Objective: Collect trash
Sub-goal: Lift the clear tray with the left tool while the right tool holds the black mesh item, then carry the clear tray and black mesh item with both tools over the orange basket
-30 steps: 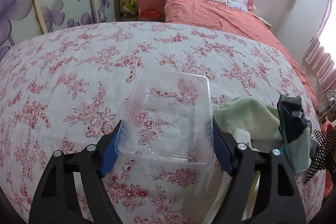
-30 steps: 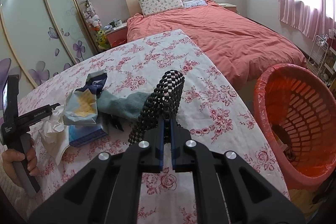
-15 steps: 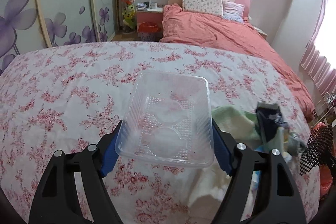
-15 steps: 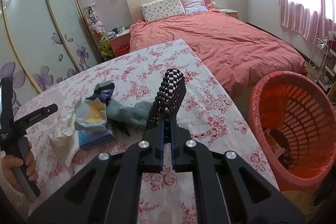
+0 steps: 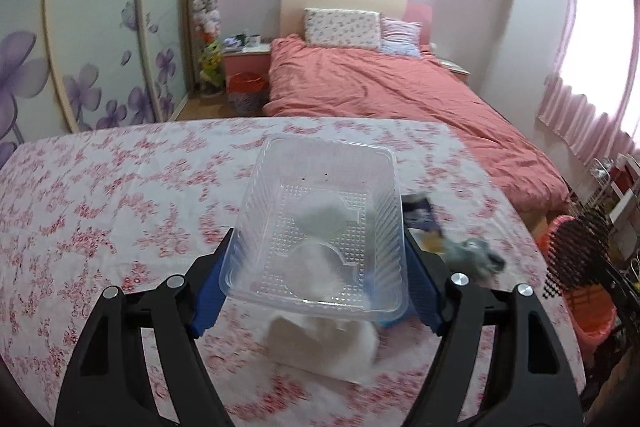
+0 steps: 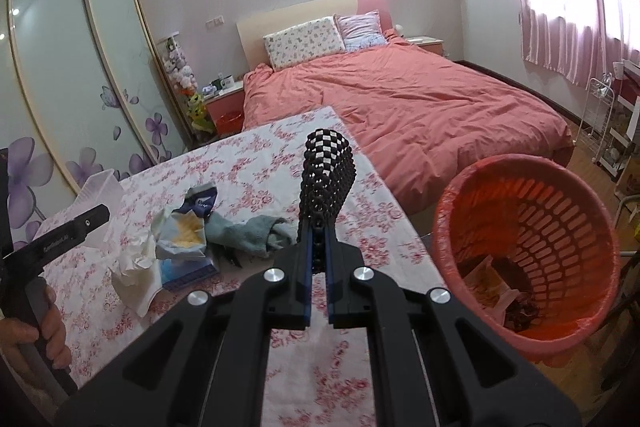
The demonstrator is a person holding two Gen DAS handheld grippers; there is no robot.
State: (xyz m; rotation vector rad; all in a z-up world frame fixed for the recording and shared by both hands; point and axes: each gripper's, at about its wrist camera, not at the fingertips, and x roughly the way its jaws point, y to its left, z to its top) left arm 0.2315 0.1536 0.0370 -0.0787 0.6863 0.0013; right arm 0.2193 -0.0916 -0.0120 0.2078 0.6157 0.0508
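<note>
My left gripper [image 5: 318,267] is shut on a clear plastic tray [image 5: 320,211], its blue pads [image 5: 208,291] pressing the tray's two long sides, and holds it above the floral table [image 5: 100,211]. Below the tray lie a white tissue [image 5: 328,347], a dark blue snack bag [image 5: 418,215] and a grey-green cloth [image 5: 472,255]. My right gripper [image 6: 318,247] is shut on a black-and-white checkered mesh piece [image 6: 326,183], which stands up from the jaws. An orange-red basket [image 6: 528,235] with scraps inside stands off the table's right edge.
The right wrist view shows the tissue [image 6: 134,267], an opened snack bag [image 6: 184,227], a blue pack [image 6: 188,271] and the cloth [image 6: 248,231] in one pile. A hand [image 6: 36,339] holds the left gripper's handle. A pink bed [image 6: 420,107] lies beyond the table, a wire rack [image 6: 608,131] at far right.
The left gripper has lifted the clear tray off the table and carried it right, over the tissue. The right gripper rose with the mesh piece, and the basket looms larger.
</note>
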